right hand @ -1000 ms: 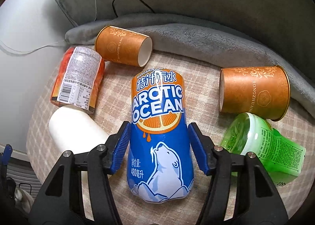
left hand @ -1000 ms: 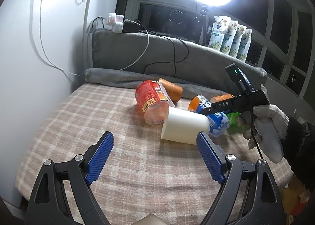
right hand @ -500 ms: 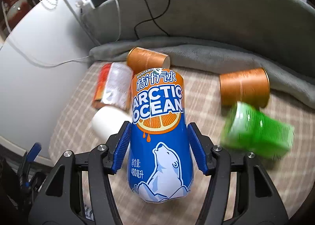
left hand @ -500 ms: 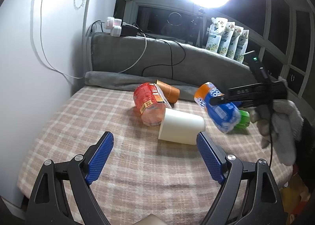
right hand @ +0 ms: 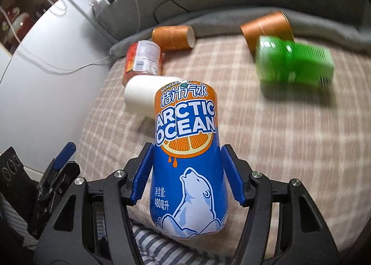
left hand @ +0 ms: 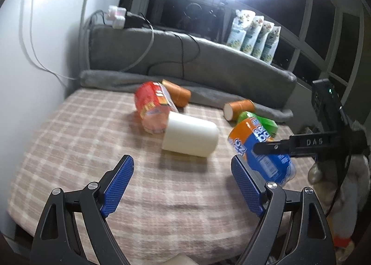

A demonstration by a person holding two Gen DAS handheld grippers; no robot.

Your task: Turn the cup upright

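My right gripper (right hand: 186,177) is shut on a blue and orange Arctic Ocean cup (right hand: 187,153), held tilted above the checked bed cover; it also shows in the left wrist view (left hand: 259,149), near my left gripper's right finger. My left gripper (left hand: 183,186) is open and empty, low over the cover in front of a white cup (left hand: 190,135) lying on its side. The white cup also shows in the right wrist view (right hand: 141,96), behind the held cup.
A red cup (left hand: 153,107), two brown paper cups (left hand: 177,92) (left hand: 240,108) and a green cup (left hand: 257,121) lie on their sides on the checked cover (left hand: 81,144). A grey cushion (left hand: 185,61) with cables runs along the back. A white wall (left hand: 27,68) stands at left.
My right gripper has lifted the Arctic Ocean cup off the cover and carried it toward the front right, closer to my left gripper. The left gripper stays open, barely moved.
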